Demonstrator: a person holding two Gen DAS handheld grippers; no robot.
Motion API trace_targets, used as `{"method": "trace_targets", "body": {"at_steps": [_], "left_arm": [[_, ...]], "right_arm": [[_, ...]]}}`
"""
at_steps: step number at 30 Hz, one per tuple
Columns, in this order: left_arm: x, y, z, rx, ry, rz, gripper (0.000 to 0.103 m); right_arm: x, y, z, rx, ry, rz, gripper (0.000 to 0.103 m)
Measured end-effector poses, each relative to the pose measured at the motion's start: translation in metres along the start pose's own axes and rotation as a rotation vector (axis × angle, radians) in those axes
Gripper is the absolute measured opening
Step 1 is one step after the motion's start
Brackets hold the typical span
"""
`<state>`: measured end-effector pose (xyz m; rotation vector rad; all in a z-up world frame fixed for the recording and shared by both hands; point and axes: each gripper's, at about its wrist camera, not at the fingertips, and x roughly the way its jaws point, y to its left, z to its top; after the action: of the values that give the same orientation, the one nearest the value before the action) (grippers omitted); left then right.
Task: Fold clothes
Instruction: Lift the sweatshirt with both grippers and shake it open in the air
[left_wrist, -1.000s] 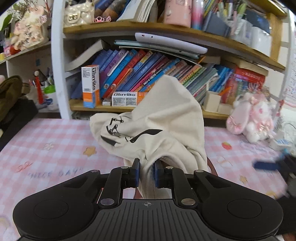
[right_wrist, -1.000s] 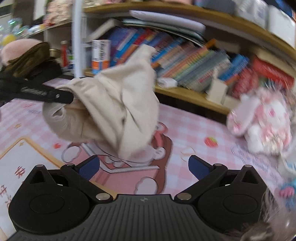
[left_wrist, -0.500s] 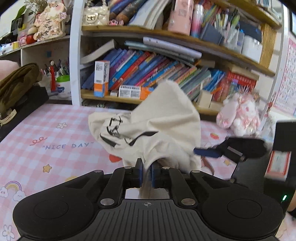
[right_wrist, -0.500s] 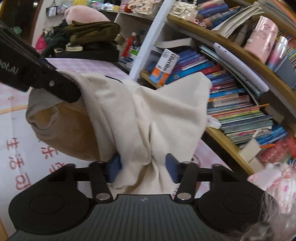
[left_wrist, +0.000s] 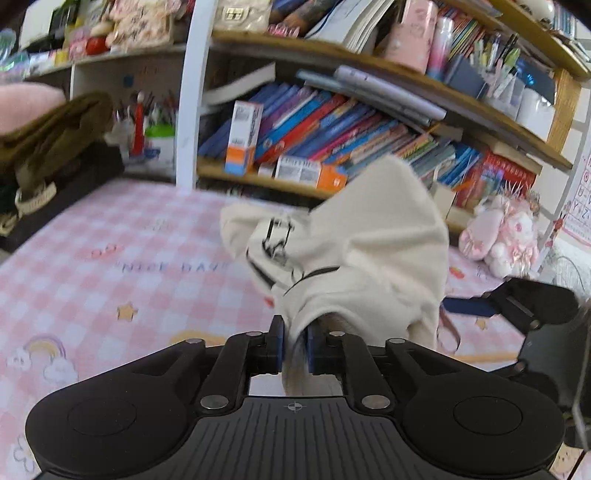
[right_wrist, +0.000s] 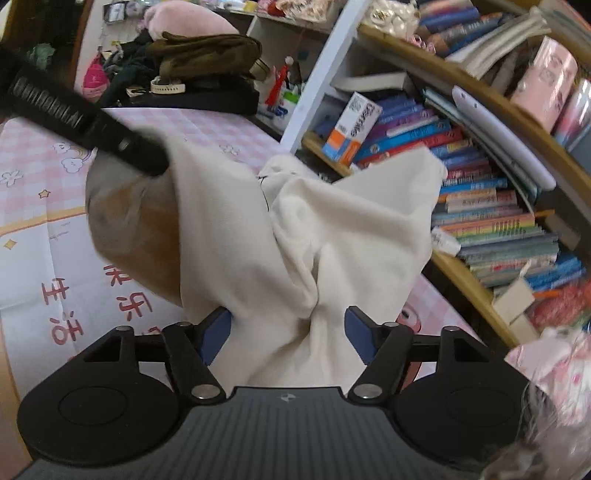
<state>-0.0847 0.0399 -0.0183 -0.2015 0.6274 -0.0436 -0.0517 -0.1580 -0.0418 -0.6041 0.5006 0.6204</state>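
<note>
A cream garment (left_wrist: 369, 251) with black line print hangs bunched above the pink checked mat. My left gripper (left_wrist: 294, 345) is shut on a fold of its lower edge. In the right wrist view the same cream garment (right_wrist: 332, 229) fills the middle, its tan inner side showing at the left. My right gripper (right_wrist: 288, 328) is open, its blue pads wide apart with a thick twist of the cloth between them. The left gripper's black finger (right_wrist: 110, 136) pins the cloth at the upper left. The right gripper's blue finger (left_wrist: 465, 307) shows beside the garment.
A bookshelf (left_wrist: 332, 184) packed with books and boxes stands right behind the garment. A pink plush toy (left_wrist: 498, 236) sits at the right. Folded dark and olive clothes (right_wrist: 207, 70) are piled at the far left. The pink checked mat (left_wrist: 110, 277) spreads to the left.
The right gripper came in from open space and now has the hanging cloth between its pads, slightly wider apart than half a second ago. The left gripper kept its hold while the garment shifted.
</note>
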Motion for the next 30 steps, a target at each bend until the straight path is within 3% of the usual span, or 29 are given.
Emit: {"method": "trace_targets", "body": {"at_steps": [2, 4, 8, 13, 15, 16, 17, 21, 22, 24, 26, 28, 30], "left_arm": [[0.001, 0.002, -0.008, 0.013, 0.018, -0.011, 0.035], [0.001, 0.002, -0.015, 0.044, 0.027, -0.031, 0.040], [-0.001, 0.001, -0.027, 0.084, 0.052, -0.063, 0.048], [0.002, 0.002, -0.029, 0.112, 0.051, -0.067, 0.049], [0.009, 0.003, -0.022, 0.127, 0.050, -0.059, 0.045], [0.011, 0.004, -0.018, 0.124, 0.051, -0.072, 0.021], [0.012, 0.004, -0.013, 0.114, 0.052, -0.095, 0.006], [-0.008, 0.003, 0.005, 0.121, -0.033, -0.184, 0.005], [-0.013, 0.003, 0.008, 0.123, -0.050, -0.190, 0.005], [-0.019, 0.006, 0.013, 0.119, -0.069, -0.181, 0.005], [-0.019, 0.013, 0.014, 0.110, -0.065, -0.147, 0.009], [-0.019, 0.020, 0.014, 0.104, -0.060, -0.107, 0.014], [-0.020, 0.018, 0.006, 0.123, -0.056, -0.107, 0.031]], "right_arm": [[-0.002, 0.002, -0.003, 0.004, 0.013, -0.007, 0.073], [-0.004, 0.004, -0.006, 0.006, 0.027, -0.029, 0.073], [-0.007, 0.003, -0.007, 0.033, 0.050, -0.061, 0.073], [-0.009, 0.009, -0.005, -0.003, 0.074, -0.079, 0.073], [-0.009, 0.017, -0.006, -0.031, 0.083, -0.046, 0.075], [-0.009, 0.022, -0.006, -0.049, 0.080, -0.034, 0.078], [-0.008, 0.027, -0.005, -0.066, 0.078, -0.022, 0.080], [0.007, 0.052, 0.003, -0.145, 0.059, -0.066, 0.080], [0.014, 0.056, 0.005, -0.164, 0.061, -0.102, 0.075], [0.029, 0.058, 0.007, -0.187, 0.080, -0.186, 0.055], [0.035, 0.047, 0.013, -0.160, 0.095, -0.210, 0.004], [0.026, 0.025, 0.027, -0.054, 0.080, -0.137, 0.003], [0.004, 0.005, 0.047, 0.034, 0.025, -0.106, 0.002]]}}
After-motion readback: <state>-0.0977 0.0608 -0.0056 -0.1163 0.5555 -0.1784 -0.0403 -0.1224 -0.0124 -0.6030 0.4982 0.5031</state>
